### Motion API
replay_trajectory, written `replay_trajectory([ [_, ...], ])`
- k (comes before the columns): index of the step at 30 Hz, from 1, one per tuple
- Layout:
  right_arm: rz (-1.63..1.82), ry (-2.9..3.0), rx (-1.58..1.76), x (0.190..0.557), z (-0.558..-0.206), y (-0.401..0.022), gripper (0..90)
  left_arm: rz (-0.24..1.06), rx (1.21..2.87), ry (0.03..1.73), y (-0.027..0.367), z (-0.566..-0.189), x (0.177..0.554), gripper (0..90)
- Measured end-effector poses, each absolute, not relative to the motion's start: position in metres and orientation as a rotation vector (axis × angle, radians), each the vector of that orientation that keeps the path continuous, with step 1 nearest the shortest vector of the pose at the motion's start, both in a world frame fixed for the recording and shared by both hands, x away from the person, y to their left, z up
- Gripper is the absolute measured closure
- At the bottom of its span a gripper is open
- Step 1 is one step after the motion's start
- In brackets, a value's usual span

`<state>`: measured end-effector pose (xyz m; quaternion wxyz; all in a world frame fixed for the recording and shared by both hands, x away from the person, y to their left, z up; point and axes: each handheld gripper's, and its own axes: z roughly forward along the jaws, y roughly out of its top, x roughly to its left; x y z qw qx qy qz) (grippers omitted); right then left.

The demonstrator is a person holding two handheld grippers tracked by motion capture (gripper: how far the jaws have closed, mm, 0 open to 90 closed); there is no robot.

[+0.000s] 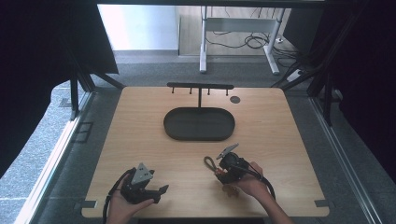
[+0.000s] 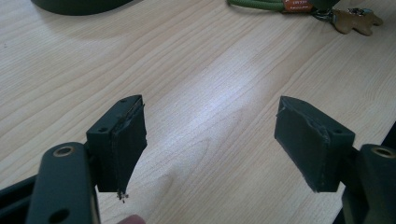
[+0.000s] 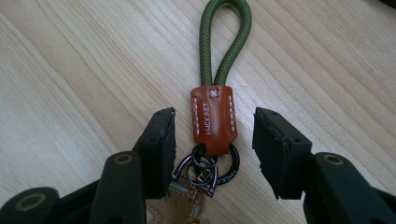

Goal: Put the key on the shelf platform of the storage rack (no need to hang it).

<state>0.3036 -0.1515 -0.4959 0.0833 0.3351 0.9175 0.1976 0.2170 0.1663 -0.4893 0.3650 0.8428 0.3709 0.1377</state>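
A keychain lies flat on the wooden table: an olive-green cord loop [image 3: 225, 44], an orange leather tab [image 3: 212, 119] and dark metal rings [image 3: 205, 168] with a tan charm below them. My right gripper [image 3: 212, 144] is open and straddles the tab, with a gap on each side between pads and leather. In the high view the right gripper [image 1: 223, 169] sits over the keychain loop [image 1: 210, 163], right of centre near the front. My left gripper [image 2: 210, 140] is open over bare wood, held at the front left [image 1: 156, 192]. The keychain [image 2: 303, 5] shows at the top of the left gripper view.
A dark oval tray [image 1: 199, 124] sits mid-table, and behind it stands a black T-shaped hook rack [image 1: 200, 87]. A small dark round disc [image 1: 235, 99] lies near the back right. Table edges run close to both hands at the front.
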Motion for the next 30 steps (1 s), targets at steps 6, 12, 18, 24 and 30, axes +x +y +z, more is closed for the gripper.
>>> replay_trajectory([
  [6, 0.56, 2.757, 0.989, 0.3049, -0.4996, -0.1479, 51.3, 0.354, 2.168, 0.954, 0.1664, -0.4892, 0.217, 25.6],
  [12, 0.532, 2.782, 0.998, 0.3072, -0.5029, -0.1457, 57.7, 0.353, 2.17, 0.953, 0.1664, -0.4895, 0.2172, 25.5],
  [18, 0.514, 2.789, 1.007, 0.31, -0.5056, -0.1458, 62.6, 0.354, 2.169, 0.954, 0.1665, -0.4894, 0.2171, 25.5],
  [24, 0.515, 2.798, 1.01, 0.3117, -0.5053, -0.147, 66.1, 0.353, 2.171, 0.955, 0.1662, -0.49, 0.2174, 25.5],
  [30, 0.517, 2.801, 1.004, 0.3115, -0.5049, -0.1473, 66.5, 0.356, 2.17, 0.956, 0.1665, -0.4896, 0.2173, 25.5],
])
